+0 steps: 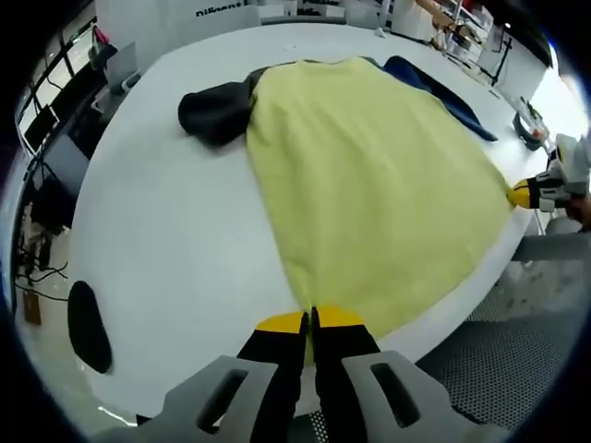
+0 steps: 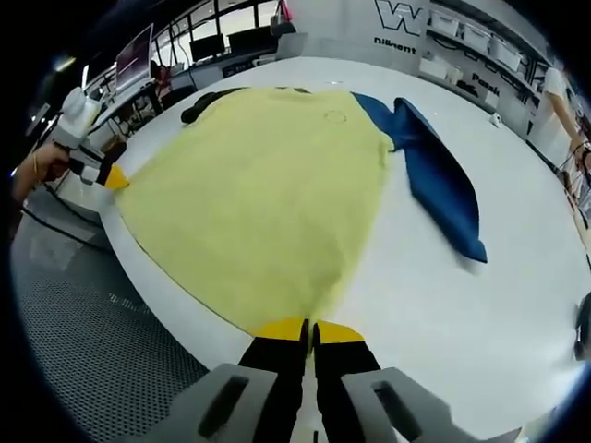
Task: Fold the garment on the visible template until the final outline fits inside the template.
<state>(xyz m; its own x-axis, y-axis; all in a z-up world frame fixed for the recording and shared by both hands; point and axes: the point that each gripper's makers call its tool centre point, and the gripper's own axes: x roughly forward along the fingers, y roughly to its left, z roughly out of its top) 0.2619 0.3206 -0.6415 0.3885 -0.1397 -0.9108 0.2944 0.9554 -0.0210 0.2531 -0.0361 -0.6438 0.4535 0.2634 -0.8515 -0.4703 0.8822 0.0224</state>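
Yellow-tipped left claw (image 1: pixel 310 321) and right claw (image 2: pixel 309 329) each pinch a hem corner of the soft yellow garment (image 1: pixel 369 185), spread flat on the smooth white surface (image 1: pixel 175 240); dark sleeve (image 1: pixel 214 109) and blue sleeve (image 2: pixel 443 180) flank it.

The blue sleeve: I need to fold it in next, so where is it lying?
In the right gripper view the blue sleeve lies flat on the white table, on the right of the yellow garment body, angled away from it.

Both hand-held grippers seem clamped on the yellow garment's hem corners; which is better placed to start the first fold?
Neither clearly. The left hand-held gripper and right hand-held gripper each pinch a hem corner of the yellow garment, equally near. Likely both lift together.
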